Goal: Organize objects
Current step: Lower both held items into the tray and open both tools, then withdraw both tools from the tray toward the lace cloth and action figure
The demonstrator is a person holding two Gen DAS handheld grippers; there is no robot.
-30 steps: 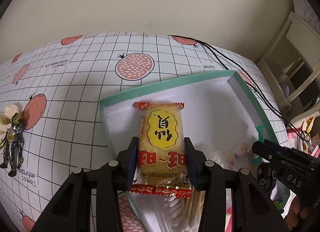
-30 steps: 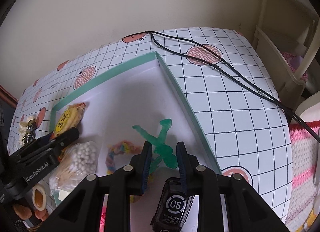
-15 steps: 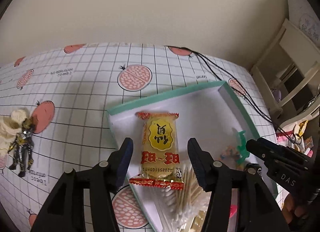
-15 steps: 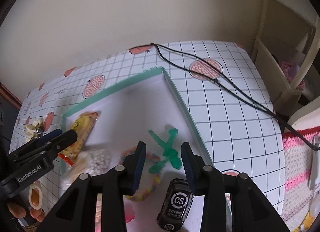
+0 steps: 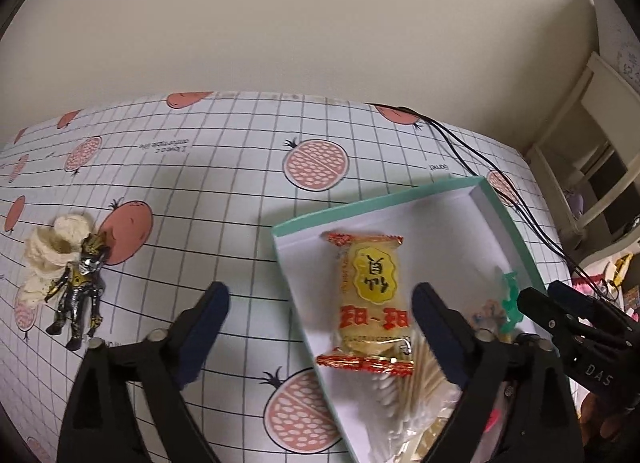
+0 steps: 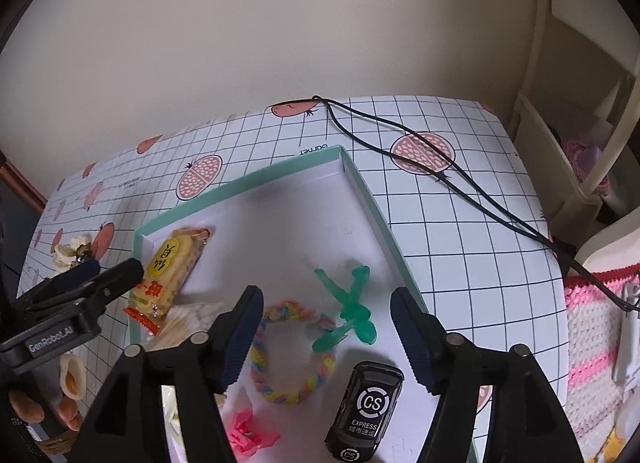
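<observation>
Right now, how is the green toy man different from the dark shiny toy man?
The green figure is see-through green plastic and lies inside the box. The dark figure is black, silver and gold, and lies outside on the tablecloth, beside a cream fluffy thing. Both lie flat, with nothing gripping them.

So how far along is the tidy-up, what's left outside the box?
Done: the snack packet, green figure, braided ring and toy car lie in the teal box. In hand: nothing; the left tool and right tool are both open. Left: the dark action figure and cream scrunchie on the tablecloth.
</observation>
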